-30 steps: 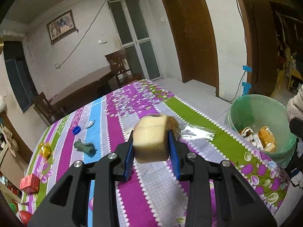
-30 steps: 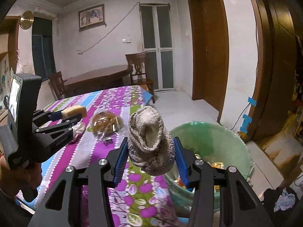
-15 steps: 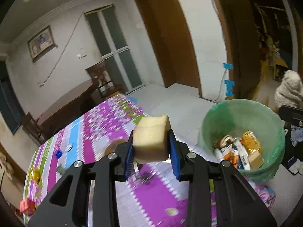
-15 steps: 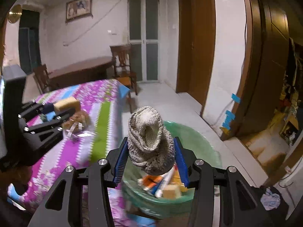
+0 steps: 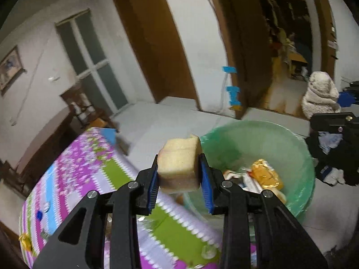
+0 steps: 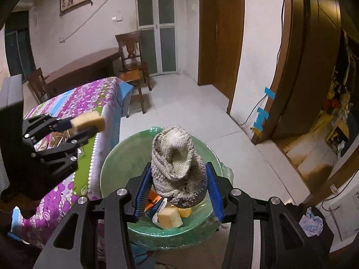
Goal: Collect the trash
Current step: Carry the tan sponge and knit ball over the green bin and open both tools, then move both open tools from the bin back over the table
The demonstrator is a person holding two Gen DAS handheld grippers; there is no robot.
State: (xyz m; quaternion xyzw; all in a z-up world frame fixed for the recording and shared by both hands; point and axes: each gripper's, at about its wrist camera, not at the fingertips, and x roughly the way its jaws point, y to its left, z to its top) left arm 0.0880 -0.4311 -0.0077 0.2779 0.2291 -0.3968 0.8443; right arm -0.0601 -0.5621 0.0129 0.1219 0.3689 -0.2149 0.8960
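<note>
left gripper (image 5: pixel 178 180): clenched on sponge (image 5: pixel 178 168), beside bin (image 5: pixel 298 148)
right gripper (image 6: pixel 177 189): grasping knitted rag (image 6: pixel 177 172), above bin

Green bin (image 6: pixel 116 168) on tiled floor (image 6: pixel 190 112)

Two hand-held grippers (image 5: pixel 179 183) (image 6: pixel 177 190), one sponge (image 5: pixel 178 167), one knitted cloth (image 6: pixel 177 170), one green bin (image 6: pixel 125 157), two chairs (image 6: pixel 132 67) (image 6: pixel 37 83).

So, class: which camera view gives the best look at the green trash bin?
The right wrist view: the green trash bin sits nearly centred, seen from above, its rim almost whole behind the knitted rag. The left wrist view shows it off to the right, blurred, partly hidden by the sponge.
</note>
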